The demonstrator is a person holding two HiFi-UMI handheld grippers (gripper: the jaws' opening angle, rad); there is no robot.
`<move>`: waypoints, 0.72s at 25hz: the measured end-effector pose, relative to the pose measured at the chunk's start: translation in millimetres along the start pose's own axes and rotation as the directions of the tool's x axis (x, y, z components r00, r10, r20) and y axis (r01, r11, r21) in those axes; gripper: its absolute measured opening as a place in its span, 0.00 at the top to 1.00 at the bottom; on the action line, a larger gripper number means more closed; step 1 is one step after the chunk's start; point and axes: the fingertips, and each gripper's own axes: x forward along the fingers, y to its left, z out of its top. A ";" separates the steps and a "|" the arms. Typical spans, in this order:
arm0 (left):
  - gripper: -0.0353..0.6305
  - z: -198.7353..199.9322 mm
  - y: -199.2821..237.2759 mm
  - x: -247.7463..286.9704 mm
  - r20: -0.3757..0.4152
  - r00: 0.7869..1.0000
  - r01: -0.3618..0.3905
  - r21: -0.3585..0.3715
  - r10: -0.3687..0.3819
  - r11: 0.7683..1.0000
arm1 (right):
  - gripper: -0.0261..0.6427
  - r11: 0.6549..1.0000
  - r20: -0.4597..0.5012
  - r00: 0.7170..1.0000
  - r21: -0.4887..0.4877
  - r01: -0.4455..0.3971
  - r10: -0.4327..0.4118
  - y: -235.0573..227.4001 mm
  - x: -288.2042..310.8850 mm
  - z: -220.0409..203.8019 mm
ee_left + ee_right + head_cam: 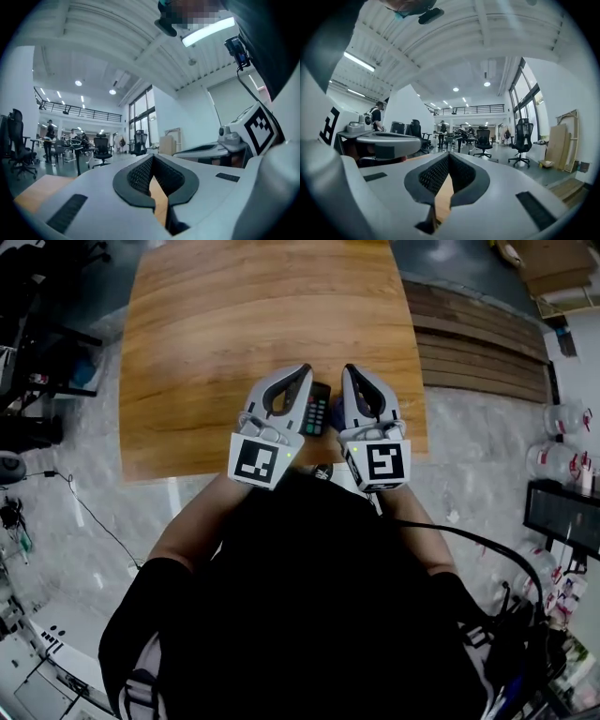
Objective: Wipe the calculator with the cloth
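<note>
- As both grippers are held well above the surface (234,315), no wiping is under way.
- The left gripper (302,371) and the right gripper (349,371) are seen with fingers (140,174) clenched on nothing.
- The calculator (318,409) is seen lying on the surface, between the two grippers and below them.
- No cloth can be made out with certainty, so the wipe is judged either finished or not begun.

We hold the left gripper (302,371) and the right gripper (350,371) side by side above the near edge of the wooden desk (234,324). Both point away from us with their jaws drawn together. In the gap between them, the dark calculator (317,409) lies on the desk, close to that edge.
</note>
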 end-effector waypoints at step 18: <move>0.94 9.7 -19.2 -12.4 -0.006 0.995 -0.100 -0.043 0.100 0.994 | 0.94 0.999 0.063 0.998 0.026 -0.026 0.024 8.3 -21.4 17.1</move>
